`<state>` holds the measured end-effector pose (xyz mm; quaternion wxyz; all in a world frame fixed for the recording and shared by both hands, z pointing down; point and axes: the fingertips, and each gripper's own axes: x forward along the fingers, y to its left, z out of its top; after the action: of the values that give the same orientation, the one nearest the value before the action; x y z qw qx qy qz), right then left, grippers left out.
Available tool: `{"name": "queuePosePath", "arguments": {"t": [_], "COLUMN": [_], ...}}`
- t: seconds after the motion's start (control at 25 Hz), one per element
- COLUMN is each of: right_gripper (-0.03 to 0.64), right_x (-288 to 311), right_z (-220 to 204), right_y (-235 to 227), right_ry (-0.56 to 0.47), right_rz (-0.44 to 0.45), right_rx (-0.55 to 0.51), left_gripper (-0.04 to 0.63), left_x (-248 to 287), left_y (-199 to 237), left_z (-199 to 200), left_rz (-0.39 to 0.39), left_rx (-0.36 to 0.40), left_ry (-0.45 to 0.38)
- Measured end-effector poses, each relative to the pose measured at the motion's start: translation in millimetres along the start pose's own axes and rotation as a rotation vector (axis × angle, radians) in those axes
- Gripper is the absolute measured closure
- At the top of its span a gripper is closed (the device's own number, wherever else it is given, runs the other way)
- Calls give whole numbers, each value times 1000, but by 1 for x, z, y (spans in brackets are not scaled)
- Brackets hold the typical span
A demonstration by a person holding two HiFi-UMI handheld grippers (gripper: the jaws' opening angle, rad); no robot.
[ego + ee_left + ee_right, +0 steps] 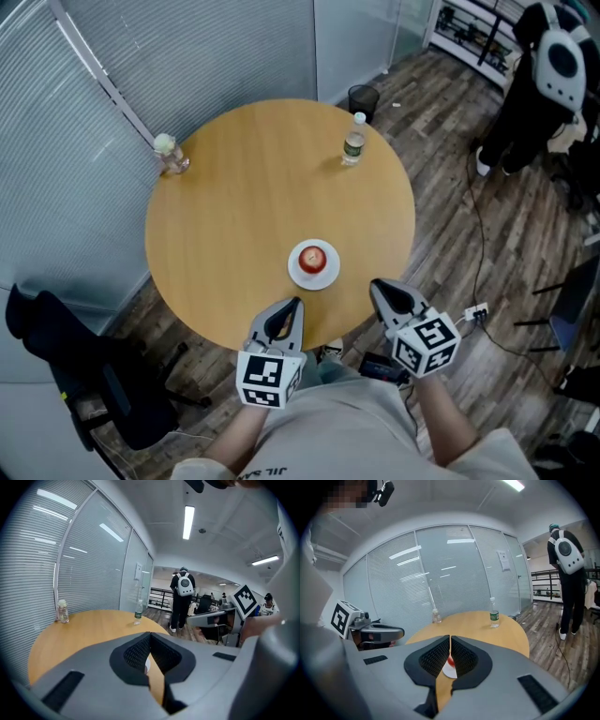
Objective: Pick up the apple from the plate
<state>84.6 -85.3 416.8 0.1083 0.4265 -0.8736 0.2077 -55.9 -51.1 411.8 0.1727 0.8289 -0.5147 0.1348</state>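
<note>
Both the left gripper (294,306) and the right gripper (377,287) hang closed and empty at the bench's (244,206) near edge, apparently because neither has reached the apple (313,257), which sits on its plate (316,282) just ahead, between them.

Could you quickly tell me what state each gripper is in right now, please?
Left gripper: closed, holding nothing.
Right gripper: closed, holding nothing.

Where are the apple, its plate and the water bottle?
apple (313,256), head view, its red top.
plate (296,274), head view, bare white rim.
water bottle (352,146), head view, its green label.
</note>
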Motion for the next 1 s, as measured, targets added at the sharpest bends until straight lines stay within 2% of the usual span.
{"name": "queuePosePath", "arguments": {"t": [0.48,1.0], "right_gripper": [584,584], "right_x": [19,36], "right_z": [13,8], "right_y": [-9,-23], "right_ry": [-18,3], "right_rz": [-71,-87], "right_rx": [37,73], "left_gripper": [592,571], "left_x": [30,56], "left_y": [11,18], "left_z": [19,14], "left_rz": [-116,-150], "left_rx": [58,70], "left_ry": [-1,46]}}
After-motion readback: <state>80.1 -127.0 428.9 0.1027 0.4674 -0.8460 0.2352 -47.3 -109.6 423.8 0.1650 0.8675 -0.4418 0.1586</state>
